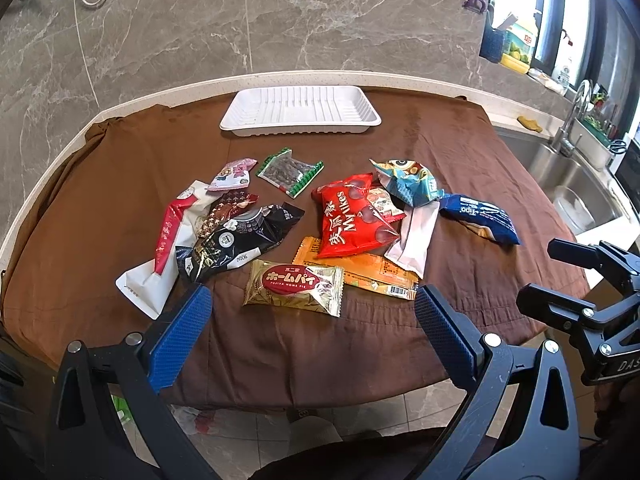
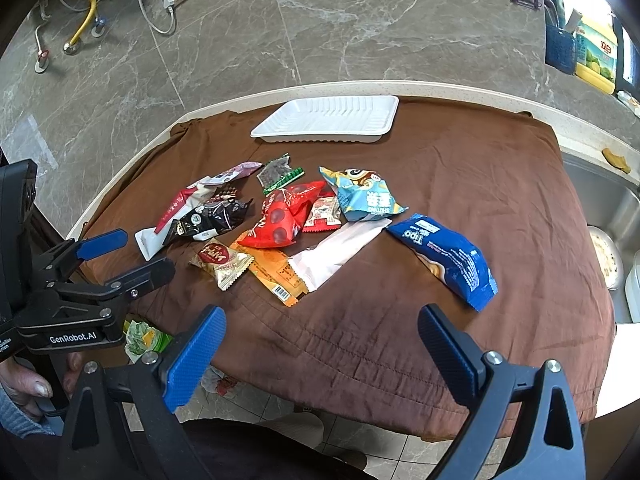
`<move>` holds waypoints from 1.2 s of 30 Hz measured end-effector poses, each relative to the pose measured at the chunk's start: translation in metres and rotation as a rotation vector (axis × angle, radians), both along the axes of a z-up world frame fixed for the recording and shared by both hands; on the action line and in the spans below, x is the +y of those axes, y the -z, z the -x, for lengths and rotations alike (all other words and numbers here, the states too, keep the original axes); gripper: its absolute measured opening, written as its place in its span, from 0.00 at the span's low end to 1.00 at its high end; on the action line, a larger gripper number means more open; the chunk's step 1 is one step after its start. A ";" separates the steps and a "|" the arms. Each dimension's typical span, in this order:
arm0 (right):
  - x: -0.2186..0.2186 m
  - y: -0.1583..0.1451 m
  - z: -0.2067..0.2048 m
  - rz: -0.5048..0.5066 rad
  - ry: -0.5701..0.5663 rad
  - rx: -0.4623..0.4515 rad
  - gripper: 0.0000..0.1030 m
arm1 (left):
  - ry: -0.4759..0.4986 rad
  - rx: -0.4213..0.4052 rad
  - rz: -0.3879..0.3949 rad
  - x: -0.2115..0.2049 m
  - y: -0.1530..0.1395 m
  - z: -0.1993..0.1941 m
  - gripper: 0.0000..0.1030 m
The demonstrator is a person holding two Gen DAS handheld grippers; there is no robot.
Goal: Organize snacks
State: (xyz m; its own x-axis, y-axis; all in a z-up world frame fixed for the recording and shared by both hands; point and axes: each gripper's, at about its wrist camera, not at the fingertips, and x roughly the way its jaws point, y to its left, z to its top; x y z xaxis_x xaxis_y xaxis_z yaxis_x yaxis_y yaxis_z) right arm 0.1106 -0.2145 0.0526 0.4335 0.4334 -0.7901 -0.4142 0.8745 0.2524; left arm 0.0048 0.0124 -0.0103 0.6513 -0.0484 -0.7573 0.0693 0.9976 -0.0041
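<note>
Brown cloth [image 1: 120, 184] covered the counter in the left wrist view. Behind the snack pile [image 1: 304, 224] sat a white tray [image 1: 300, 111]. The left gripper [image 1: 312, 312] was spread wide, near the gold Home Pie pack [image 1: 294, 286], holding nothing.

From the right wrist, the blue Tipo bag [image 2: 444, 258] lay right of the pile. The right gripper [image 2: 320, 332] was spread wide too, holding nothing.

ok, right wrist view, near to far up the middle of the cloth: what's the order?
orange packet → red Mylikes bag → clear green-edged packet → white tray, empty, at the far edge.
</note>
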 end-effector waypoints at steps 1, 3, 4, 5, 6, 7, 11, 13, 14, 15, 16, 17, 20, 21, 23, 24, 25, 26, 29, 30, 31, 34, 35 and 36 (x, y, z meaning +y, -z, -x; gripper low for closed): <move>0.000 0.000 -0.001 0.000 0.000 0.001 0.96 | 0.001 0.000 0.000 0.000 0.000 0.000 1.00; 0.001 0.000 0.000 -0.001 -0.002 -0.001 0.96 | 0.000 0.001 -0.001 0.000 0.000 0.000 1.00; 0.003 -0.001 0.000 -0.001 -0.003 -0.001 0.96 | 0.001 0.001 0.000 0.000 0.000 0.000 1.00; 0.001 -0.001 -0.001 -0.002 -0.002 0.000 0.96 | 0.001 0.002 0.001 0.000 0.000 0.000 1.00; 0.002 -0.001 -0.001 -0.002 -0.002 0.000 0.96 | 0.001 0.003 0.001 -0.001 0.000 0.000 1.00; 0.001 -0.001 -0.001 -0.002 -0.001 0.000 0.96 | 0.002 0.003 0.002 -0.001 0.000 0.000 1.00; 0.001 -0.001 -0.001 -0.002 -0.001 0.000 0.96 | 0.002 0.003 0.001 -0.002 0.001 -0.001 1.00; 0.003 0.000 -0.001 -0.002 -0.001 0.003 0.96 | 0.002 0.004 0.003 -0.001 0.000 0.000 1.00; 0.001 -0.001 -0.001 -0.003 0.000 0.001 0.96 | 0.001 0.003 0.003 -0.001 0.000 0.000 1.00; 0.002 -0.001 -0.001 -0.004 -0.001 0.002 0.96 | 0.002 0.003 0.004 -0.001 0.000 0.000 1.00; 0.001 0.000 -0.001 -0.004 -0.002 0.002 0.96 | 0.000 0.003 0.002 -0.001 0.000 0.000 1.00; 0.001 0.000 -0.001 -0.003 -0.001 0.002 0.96 | -0.001 0.004 0.003 -0.001 0.001 -0.001 1.00; 0.004 -0.001 -0.001 -0.002 -0.006 0.003 0.96 | -0.009 0.009 0.012 0.001 0.001 -0.002 1.00; 0.003 0.000 -0.003 -0.002 -0.009 0.003 0.96 | -0.010 0.013 0.013 0.002 0.002 -0.004 1.00; 0.004 0.001 -0.003 -0.004 -0.012 0.006 0.96 | -0.017 0.018 0.018 0.004 0.002 -0.005 1.00; 0.005 0.001 -0.004 -0.006 -0.012 0.008 0.96 | -0.018 0.023 0.027 0.006 0.002 -0.005 1.00; 0.006 0.001 -0.004 -0.011 -0.013 0.011 0.96 | -0.023 0.025 0.032 0.007 0.002 -0.006 1.00; 0.005 0.001 -0.005 -0.013 -0.013 0.012 0.96 | -0.029 0.028 0.036 0.009 0.003 -0.007 1.00; 0.007 0.002 -0.007 -0.014 -0.018 0.014 0.96 | -0.040 0.040 0.052 0.013 0.004 -0.008 1.00; 0.008 0.002 -0.008 -0.016 -0.020 0.016 0.96 | -0.042 0.046 0.060 0.014 0.005 -0.008 1.00; 0.008 0.002 -0.008 -0.015 -0.020 0.017 0.96 | -0.046 0.050 0.066 0.015 0.006 -0.008 1.00; 0.012 0.003 -0.010 -0.018 -0.025 0.021 0.96 | -0.069 0.062 0.059 0.016 0.007 -0.009 1.00; 0.012 0.004 -0.010 -0.018 -0.025 0.023 0.96 | -0.069 0.060 0.060 0.017 0.006 -0.008 1.00; 0.013 0.004 -0.011 -0.020 -0.027 0.024 0.96 | -0.072 0.059 0.061 0.018 0.006 -0.008 1.00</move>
